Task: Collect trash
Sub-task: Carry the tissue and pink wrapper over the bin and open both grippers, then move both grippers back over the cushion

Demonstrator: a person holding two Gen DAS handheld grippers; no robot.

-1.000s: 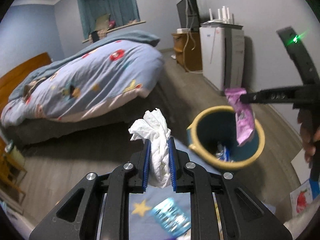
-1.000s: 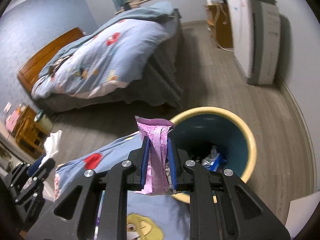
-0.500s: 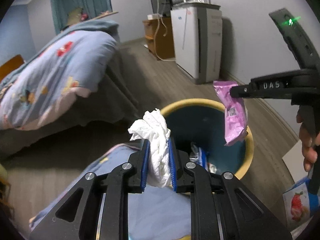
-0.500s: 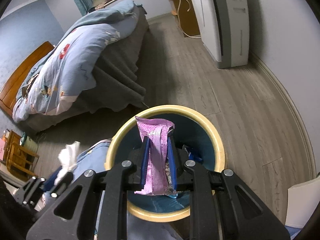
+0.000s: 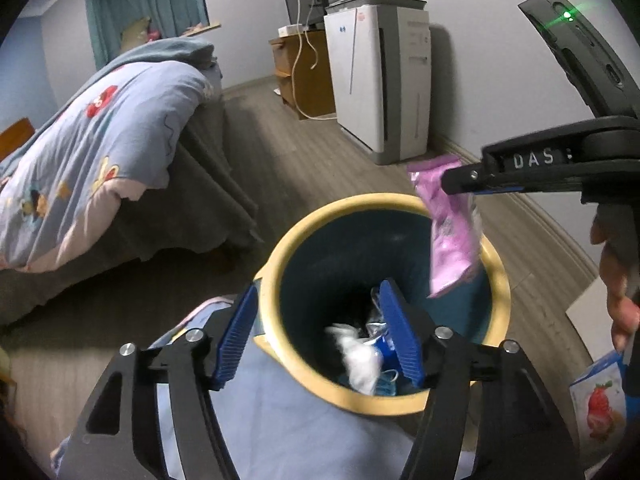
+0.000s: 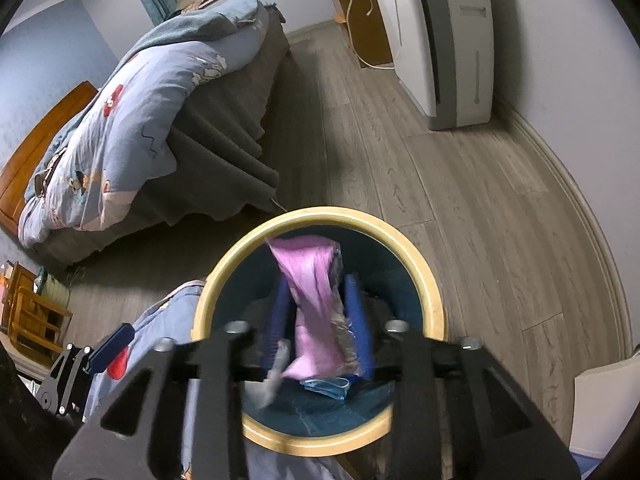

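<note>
A round bin with a yellow rim (image 5: pixel 352 202) and dark blue inside stands on the floor below both grippers. My left gripper (image 5: pixel 318 290) hangs over its near edge, jaws opening, with nothing between the blue pads. The white tissue (image 5: pixel 358 356) is a blur inside the bin among other trash. My right gripper (image 6: pixel 316 282) is over the bin's mouth (image 6: pixel 424 276), its jaws opening too. The pink wrapper (image 6: pixel 316 300) sits blurred and loose between its pads. In the left wrist view the wrapper (image 5: pixel 452 240) dangles from the right gripper's fingers (image 5: pixel 460 184).
A bed with a blue quilt (image 5: pixel 100 140) fills the left. A white air purifier (image 5: pixel 384 80) and a wooden cabinet (image 5: pixel 300 72) stand by the far wall. Blue cloth (image 5: pixel 300 432) lies against the bin's near side. A strawberry carton (image 5: pixel 600 400) is at the right.
Both grippers came in over the bin. The left let go of the tissue, which dropped inside. The right jaws parted from the pink wrapper.
</note>
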